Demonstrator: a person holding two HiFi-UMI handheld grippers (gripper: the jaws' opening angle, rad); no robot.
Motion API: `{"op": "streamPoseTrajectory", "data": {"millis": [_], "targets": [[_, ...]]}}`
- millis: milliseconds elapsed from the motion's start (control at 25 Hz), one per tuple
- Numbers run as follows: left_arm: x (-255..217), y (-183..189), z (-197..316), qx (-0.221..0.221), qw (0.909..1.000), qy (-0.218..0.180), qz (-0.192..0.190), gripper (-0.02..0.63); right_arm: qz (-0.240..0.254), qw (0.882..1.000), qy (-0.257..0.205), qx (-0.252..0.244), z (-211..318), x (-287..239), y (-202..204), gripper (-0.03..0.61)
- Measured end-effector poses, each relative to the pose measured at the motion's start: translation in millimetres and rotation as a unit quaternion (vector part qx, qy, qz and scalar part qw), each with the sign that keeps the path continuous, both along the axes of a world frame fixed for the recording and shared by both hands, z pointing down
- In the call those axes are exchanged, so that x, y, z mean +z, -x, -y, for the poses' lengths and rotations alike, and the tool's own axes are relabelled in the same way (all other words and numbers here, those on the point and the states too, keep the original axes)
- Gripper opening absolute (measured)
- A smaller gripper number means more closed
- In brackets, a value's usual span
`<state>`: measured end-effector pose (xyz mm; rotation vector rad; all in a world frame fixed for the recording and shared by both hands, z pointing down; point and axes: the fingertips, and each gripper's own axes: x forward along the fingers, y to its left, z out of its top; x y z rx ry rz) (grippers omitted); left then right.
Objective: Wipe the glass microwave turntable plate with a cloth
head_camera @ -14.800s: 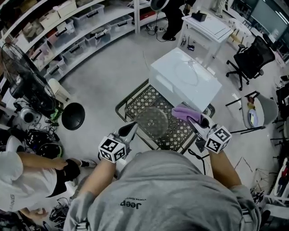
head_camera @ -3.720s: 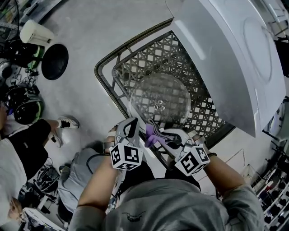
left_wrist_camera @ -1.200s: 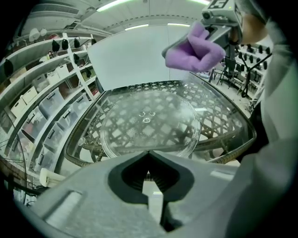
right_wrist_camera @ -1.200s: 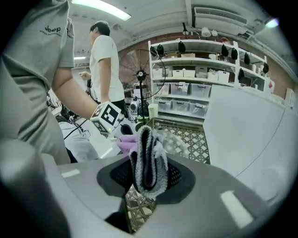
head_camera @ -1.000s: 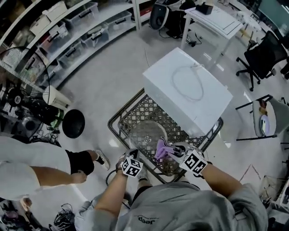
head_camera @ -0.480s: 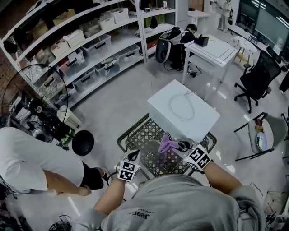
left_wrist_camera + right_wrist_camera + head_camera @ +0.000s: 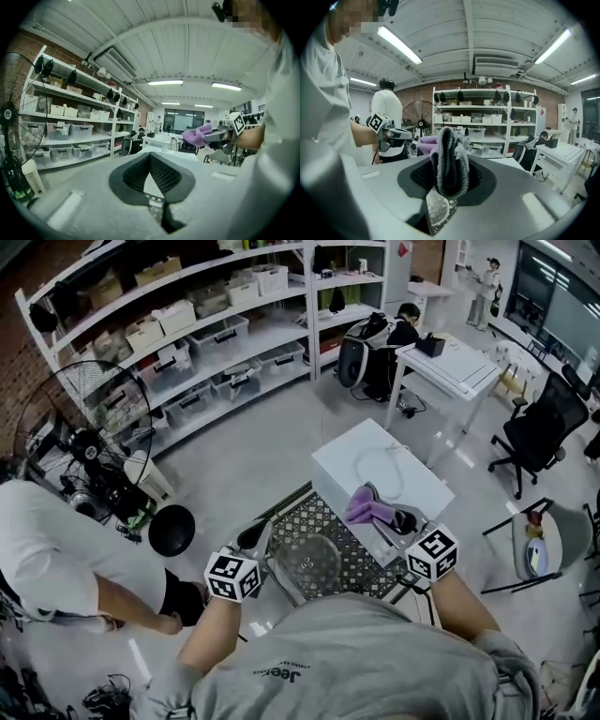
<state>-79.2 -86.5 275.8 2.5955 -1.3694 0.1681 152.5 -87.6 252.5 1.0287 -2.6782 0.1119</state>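
The round glass turntable plate (image 7: 309,563) lies flat on a black lattice metal table (image 7: 352,554). My right gripper (image 7: 375,507) is shut on a purple cloth (image 7: 366,504) and holds it in the air over the front edge of the white microwave (image 7: 380,474), right of the plate. In the right gripper view the cloth (image 7: 449,159) hangs bunched between the jaws, with the plate (image 7: 436,211) below. My left gripper (image 7: 255,536) hovers by the plate's left edge with nothing in it. In the left gripper view its jaws (image 7: 150,157) meet at the tips.
A person in white (image 7: 66,559) crouches at the left, near a black round bin (image 7: 172,529) and a standing fan (image 7: 80,404). Shelves with storage boxes (image 7: 216,334) line the back. A white desk (image 7: 450,362) and an office chair (image 7: 539,432) stand at the right.
Both grippers have lifted away from the plate. The right one carried the cloth up and right toward the microwave, and the left one drew to the plate's left side. The head view has risen.
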Motion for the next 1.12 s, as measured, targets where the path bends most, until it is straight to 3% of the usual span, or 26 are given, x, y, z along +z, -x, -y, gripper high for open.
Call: {"op": "streamPoseTrajectory", "data": {"millis": [360,1120], "targets": [[-48,-2,-7,0.021,0.9961,-0.026,-0.082,-0.002,0.054,0.998,-0.019,0.019,8,-25,-4,0.11],[-53,-9,-13,0.039,0.9955,-0.026,-0.082,-0.002,0.054,0.998,-0.016,0.02,7,-26,-5,0.109]]}}
